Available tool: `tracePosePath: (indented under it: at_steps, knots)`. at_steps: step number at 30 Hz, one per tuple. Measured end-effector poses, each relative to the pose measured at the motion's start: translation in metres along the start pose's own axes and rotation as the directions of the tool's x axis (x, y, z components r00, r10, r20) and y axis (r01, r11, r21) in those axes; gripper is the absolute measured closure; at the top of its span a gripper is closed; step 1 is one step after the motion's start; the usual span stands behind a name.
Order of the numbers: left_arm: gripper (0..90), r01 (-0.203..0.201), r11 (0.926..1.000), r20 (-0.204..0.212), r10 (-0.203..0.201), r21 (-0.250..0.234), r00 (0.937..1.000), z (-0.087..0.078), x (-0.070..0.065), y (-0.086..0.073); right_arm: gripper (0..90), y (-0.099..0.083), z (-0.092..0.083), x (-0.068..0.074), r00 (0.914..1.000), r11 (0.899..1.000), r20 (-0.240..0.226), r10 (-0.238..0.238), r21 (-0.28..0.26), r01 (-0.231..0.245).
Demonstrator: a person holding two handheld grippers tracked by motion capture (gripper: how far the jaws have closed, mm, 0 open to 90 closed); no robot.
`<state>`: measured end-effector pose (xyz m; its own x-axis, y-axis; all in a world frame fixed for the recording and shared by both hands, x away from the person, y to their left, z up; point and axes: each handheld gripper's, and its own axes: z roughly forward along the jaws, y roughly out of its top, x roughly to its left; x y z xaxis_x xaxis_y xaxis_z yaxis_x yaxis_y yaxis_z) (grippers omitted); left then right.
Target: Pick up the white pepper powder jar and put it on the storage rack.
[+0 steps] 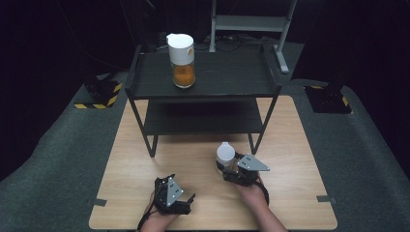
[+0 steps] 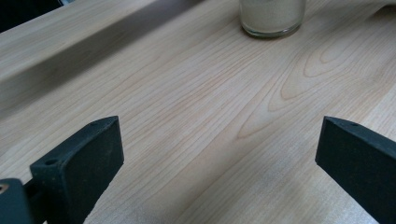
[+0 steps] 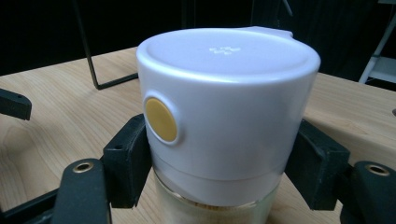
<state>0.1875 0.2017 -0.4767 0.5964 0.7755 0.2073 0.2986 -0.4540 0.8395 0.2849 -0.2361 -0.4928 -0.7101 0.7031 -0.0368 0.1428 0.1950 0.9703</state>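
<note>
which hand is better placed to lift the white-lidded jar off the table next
Right. The right gripper already has its jaws clamped on the jar, just below the lid. The left gripper sits open, apart from it.

On the wooden counter (image 1: 203, 159) a white-lidded jar (image 1: 225, 155) stands gripped by the right gripper (image 1: 232, 168); the left gripper (image 1: 170, 193) rests apart near the front edge; an orange-filled jar (image 1: 182, 60) sits on the black shelf (image 1: 232, 77).

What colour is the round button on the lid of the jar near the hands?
Yellow button on a white lid, best seen in the right gripper view.
</note>
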Motion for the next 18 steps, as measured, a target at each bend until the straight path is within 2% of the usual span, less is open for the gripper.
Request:
tracePosePath:
  at_steps: [4, 18]
  knots:
    - [1.2, 0.0, 1.0, 0.001, 0.0, 0.0, 1.0, 0.0, 0.0, 0.0, 30.1, -0.001, -0.001, -0.001, 0.9999, 1.0, -0.003, 0.012, -0.006, -0.012]
    - [1.2, -0.008, 1.0, -0.001, 0.008, 0.003, 1.0, 0.0, -0.001, 0.001, 30.1, 0.002, -0.022, 0.001, 0.9998, 1.0, 0.009, -0.016, -0.023, 0.016]
